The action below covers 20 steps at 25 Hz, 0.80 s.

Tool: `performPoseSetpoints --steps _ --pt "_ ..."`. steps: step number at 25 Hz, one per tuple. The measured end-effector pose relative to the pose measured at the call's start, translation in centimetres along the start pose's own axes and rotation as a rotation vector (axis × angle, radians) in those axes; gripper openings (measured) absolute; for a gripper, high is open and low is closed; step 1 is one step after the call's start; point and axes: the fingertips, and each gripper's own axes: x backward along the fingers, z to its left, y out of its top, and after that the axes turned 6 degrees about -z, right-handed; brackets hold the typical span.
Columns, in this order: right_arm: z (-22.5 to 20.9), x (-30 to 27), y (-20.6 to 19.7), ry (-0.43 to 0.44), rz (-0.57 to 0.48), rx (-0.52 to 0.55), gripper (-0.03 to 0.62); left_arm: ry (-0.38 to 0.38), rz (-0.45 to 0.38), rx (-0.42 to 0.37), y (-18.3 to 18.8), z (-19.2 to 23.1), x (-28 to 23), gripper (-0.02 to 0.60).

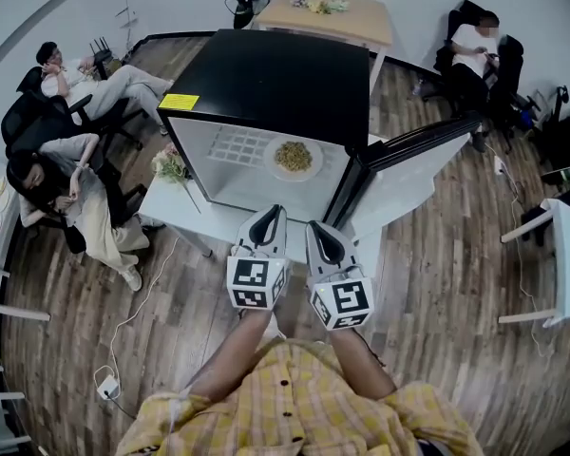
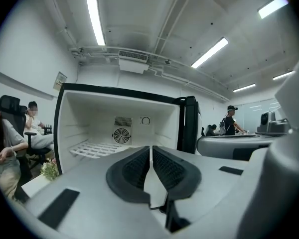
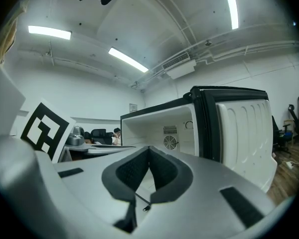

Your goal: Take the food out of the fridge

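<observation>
Both grippers closed, nothing between the jaws: your left gripper (image 1: 269,218) and right gripper (image 1: 321,236) hover side by side just before the black-topped white mini fridge (image 1: 275,74), likely staged to reach in. Its white-lined door (image 1: 404,180) stands swung open rightward, so access is free. Round white plate of yellowish noodles (image 1: 293,157) sits inside, beside the white wire rack (image 1: 236,145), untouched.

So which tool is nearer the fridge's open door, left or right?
Right. The right tool sits close beside the open black, white-lined fridge door, which stands to its right; the left tool lies farther off, on the right tool's other side.
</observation>
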Motion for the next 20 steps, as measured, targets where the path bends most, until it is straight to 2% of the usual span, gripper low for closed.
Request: performPoseSetpoints --steps 2,4,6,8,15,20 --pt "-0.4 -0.4 -0.1 -0.018 -0.001 0.002 0.008 -0.014 0.004 0.062 -0.6 0.6 -0.9 0.009" --pt "-0.8 -0.7 -0.2 -0.035 -0.001 -0.001 0.008 -0.022 0.007 0.168 -1.3 1.3 -1.7 0.026" --pt "-1.3 -0.8 -0.5 -0.053 -0.001 -0.013 0.008 -0.033 0.007 0.32 -2.4 2.1 -2.5 0.095" --pt "-1.8 -0.9 -0.8 -0.074 -0.002 -0.019 0.008 -0.045 0.005 0.476 -3.5 2.6 -3.2 0.124" --pt "-2.7 -1.4 -2.4 -0.1 0.023 -0.053 0.008 -0.095 -0.018 0.951 -6.2 3.8 -5.3 0.13" --pt "-3.5 -1.9 -2.9 -0.12 0.045 -0.054 0.008 -0.04 -0.055 1.261 -7.9 5.5 -7.2 0.133"
